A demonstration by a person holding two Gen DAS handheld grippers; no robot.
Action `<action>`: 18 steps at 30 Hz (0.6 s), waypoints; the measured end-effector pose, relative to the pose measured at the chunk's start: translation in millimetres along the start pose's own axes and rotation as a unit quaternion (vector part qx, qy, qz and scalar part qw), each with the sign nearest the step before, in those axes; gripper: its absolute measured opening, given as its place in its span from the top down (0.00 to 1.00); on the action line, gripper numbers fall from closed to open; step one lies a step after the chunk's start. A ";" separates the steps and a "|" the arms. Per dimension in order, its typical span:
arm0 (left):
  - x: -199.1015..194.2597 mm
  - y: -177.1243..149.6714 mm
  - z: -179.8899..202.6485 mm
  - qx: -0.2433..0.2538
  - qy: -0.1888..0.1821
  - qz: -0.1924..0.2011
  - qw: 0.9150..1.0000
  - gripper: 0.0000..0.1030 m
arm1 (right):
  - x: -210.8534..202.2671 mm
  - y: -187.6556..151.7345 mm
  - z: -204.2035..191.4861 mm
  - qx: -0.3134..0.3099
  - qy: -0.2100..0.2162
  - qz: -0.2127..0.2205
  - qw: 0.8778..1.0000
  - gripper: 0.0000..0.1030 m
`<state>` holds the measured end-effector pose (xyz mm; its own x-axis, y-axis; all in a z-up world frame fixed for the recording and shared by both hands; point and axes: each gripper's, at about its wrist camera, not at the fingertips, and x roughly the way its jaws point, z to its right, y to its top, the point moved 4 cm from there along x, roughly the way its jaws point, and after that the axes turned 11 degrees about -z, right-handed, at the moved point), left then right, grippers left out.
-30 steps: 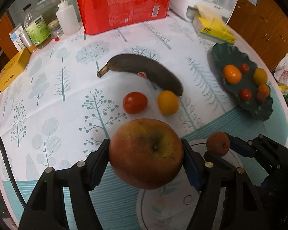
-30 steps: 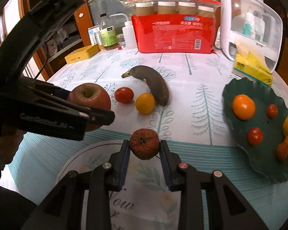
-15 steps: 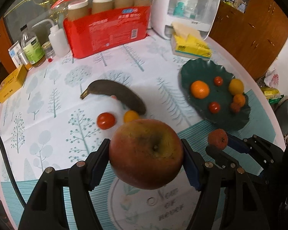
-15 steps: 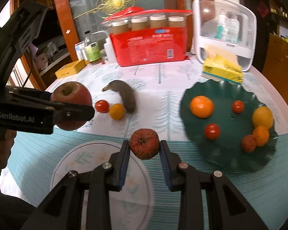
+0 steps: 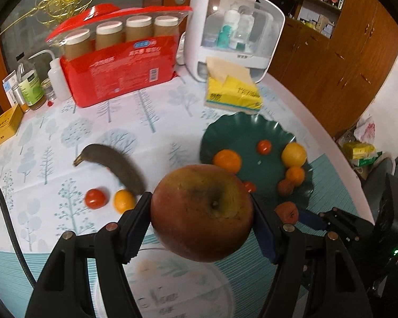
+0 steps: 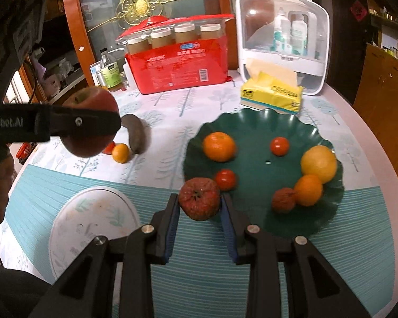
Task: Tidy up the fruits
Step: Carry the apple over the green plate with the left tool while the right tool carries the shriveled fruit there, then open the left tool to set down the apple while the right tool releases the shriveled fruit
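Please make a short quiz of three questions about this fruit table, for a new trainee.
1. True or false: the left gripper is empty.
2. The right gripper holds: A) a wrinkled red fruit, B) the banana, C) the tissue pack.
3. How many fruits lie on the green plate?

Key: 1. False, it grips the apple. 2. A. 3. Six.

Handheld grippers: black bodies, blue pads

Left gripper (image 5: 201, 222) and right gripper (image 6: 199, 206): silver screws on black fingers; white lettering along the left's side.
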<state>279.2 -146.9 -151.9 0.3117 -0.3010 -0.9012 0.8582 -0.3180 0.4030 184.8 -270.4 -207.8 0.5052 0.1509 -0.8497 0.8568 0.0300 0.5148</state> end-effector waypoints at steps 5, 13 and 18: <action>9.5 11.0 25.4 -0.010 -0.004 0.007 1.000 0.33 | -0.9 -0.1 28.1 -0.008 0.003 -0.011 1.000 0.70; 36.2 25.6 61.4 -0.020 -0.007 0.002 1.000 0.33 | 10.2 -4.7 64.9 -0.022 0.017 -0.041 0.999 0.70; 58.2 33.2 78.5 -0.024 -0.010 -0.012 1.000 0.33 | 18.3 -10.8 79.4 -0.031 0.031 -0.059 0.997 0.70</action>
<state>293.8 -245.6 -178.5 0.2841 -0.3117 -0.9067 0.8838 -0.2815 0.3737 192.9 -346.5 -238.0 0.3927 0.2042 -0.8967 0.9008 0.1112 0.4197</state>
